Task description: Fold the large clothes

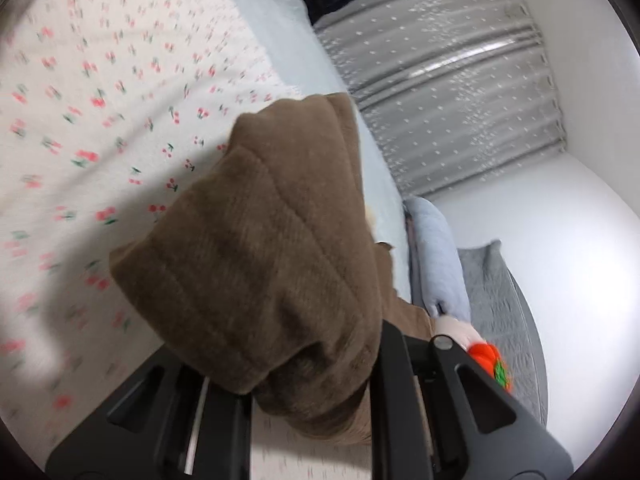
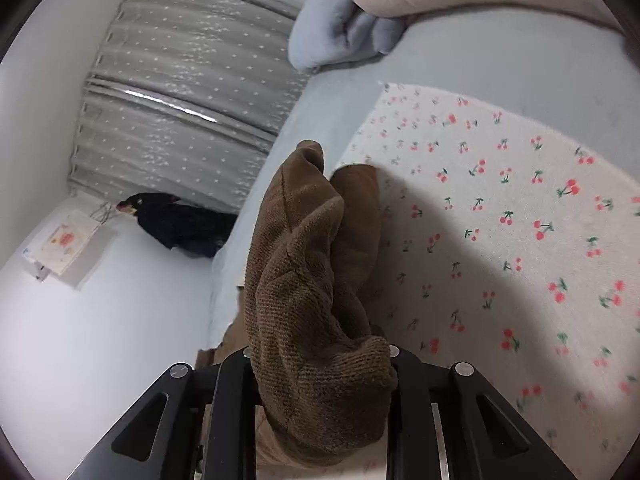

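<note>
A large brown corduroy garment (image 1: 264, 264) fills the middle of the left wrist view and hangs lifted above the bed. My left gripper (image 1: 312, 396) is shut on a bunched edge of it. The same garment (image 2: 308, 280) shows in the right wrist view, bunched into thick folds. My right gripper (image 2: 324, 396) is shut on another edge of it. Both grippers' fingertips are hidden under the fabric. Below lies a white blanket with red cherry print (image 1: 100, 128), also in the right wrist view (image 2: 520, 240).
The blanket lies on a pale blue bed sheet (image 2: 500, 60). Grey dotted curtains (image 1: 448, 92) hang beside the bed. A light blue cushion (image 1: 440, 264) and a grey quilt (image 1: 508, 312) lie near the wall. A dark garment (image 2: 184, 220) lies by the bed's end.
</note>
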A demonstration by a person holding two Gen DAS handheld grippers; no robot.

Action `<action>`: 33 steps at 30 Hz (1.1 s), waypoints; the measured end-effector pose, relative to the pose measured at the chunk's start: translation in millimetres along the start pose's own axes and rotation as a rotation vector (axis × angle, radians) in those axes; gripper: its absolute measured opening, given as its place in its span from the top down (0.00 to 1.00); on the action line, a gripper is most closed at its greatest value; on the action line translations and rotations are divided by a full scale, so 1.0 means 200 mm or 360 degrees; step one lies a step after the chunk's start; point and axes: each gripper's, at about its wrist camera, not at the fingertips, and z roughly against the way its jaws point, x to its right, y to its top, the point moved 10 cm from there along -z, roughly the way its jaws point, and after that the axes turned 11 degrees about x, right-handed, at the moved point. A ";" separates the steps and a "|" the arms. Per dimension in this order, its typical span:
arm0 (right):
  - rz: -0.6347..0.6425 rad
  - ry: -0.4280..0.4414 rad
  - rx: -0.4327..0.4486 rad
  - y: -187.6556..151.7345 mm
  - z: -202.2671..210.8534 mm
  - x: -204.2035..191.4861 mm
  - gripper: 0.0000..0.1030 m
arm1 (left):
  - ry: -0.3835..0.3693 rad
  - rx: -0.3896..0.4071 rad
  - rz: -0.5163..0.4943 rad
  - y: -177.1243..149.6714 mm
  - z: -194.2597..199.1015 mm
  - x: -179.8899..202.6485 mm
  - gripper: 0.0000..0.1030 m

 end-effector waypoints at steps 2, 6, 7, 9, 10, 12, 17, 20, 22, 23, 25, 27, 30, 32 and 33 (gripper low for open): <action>0.0013 0.0009 -0.0031 -0.02 0.12 -0.04 0.78 | -0.0008 -0.0020 -0.0039 -0.01 0.13 0.00 0.84; 0.0022 -0.0038 -0.0137 -0.17 0.46 0.03 0.77 | 0.0008 -0.0130 0.0002 -0.16 0.43 -0.15 0.84; 0.0031 -0.0050 -0.0154 -0.21 0.52 0.06 0.77 | 0.0019 -0.0151 0.0015 -0.21 0.47 -0.19 0.83; 0.0036 -0.0072 -0.0192 -0.29 0.62 0.14 0.76 | 0.0050 -0.0182 0.0009 -0.31 0.53 -0.30 0.82; 0.0035 -0.0081 -0.0204 -0.32 0.66 0.18 0.75 | 0.0084 -0.0199 0.0003 -0.34 0.53 -0.36 0.79; 0.0017 -0.0110 -0.0252 -0.41 0.71 0.32 0.70 | 0.0170 -0.0242 -0.0010 -0.40 0.55 -0.45 0.72; -0.0174 -0.0214 -0.0286 -0.49 0.74 0.65 0.51 | 0.0184 -0.0231 0.0251 -0.42 0.55 -0.64 0.53; -0.0051 -0.0261 -0.0129 -0.38 0.87 0.62 0.42 | 0.0185 -0.0178 0.0186 -0.40 0.58 -0.61 0.46; 0.0085 -0.0349 -0.0009 -0.29 0.96 0.58 0.39 | 0.0130 -0.0128 0.0258 -0.37 0.55 -0.60 0.37; 0.0166 -0.0355 0.0034 -0.26 0.98 0.51 0.39 | 0.0111 -0.0107 0.0283 -0.36 0.52 -0.62 0.37; 0.0299 -0.0325 0.0057 -0.26 1.00 0.38 0.39 | 0.0065 -0.0060 0.0385 -0.34 0.45 -0.64 0.37; 0.0450 -0.0296 0.0048 -0.31 0.98 0.26 0.39 | 0.0035 -0.0011 0.0470 -0.31 0.42 -0.67 0.37; 0.0674 -0.0227 -0.0019 -0.44 0.88 0.06 0.39 | 0.0040 0.0071 0.0410 -0.26 0.40 -0.59 0.62; 0.0707 -0.0176 -0.0092 -0.55 0.84 -0.01 0.39 | 0.0028 0.0158 0.0206 -0.23 0.45 -0.42 0.65; 0.0720 -0.0155 -0.0117 -0.58 0.82 -0.04 0.39 | 0.0001 0.0204 0.0066 -0.22 0.47 -0.28 0.66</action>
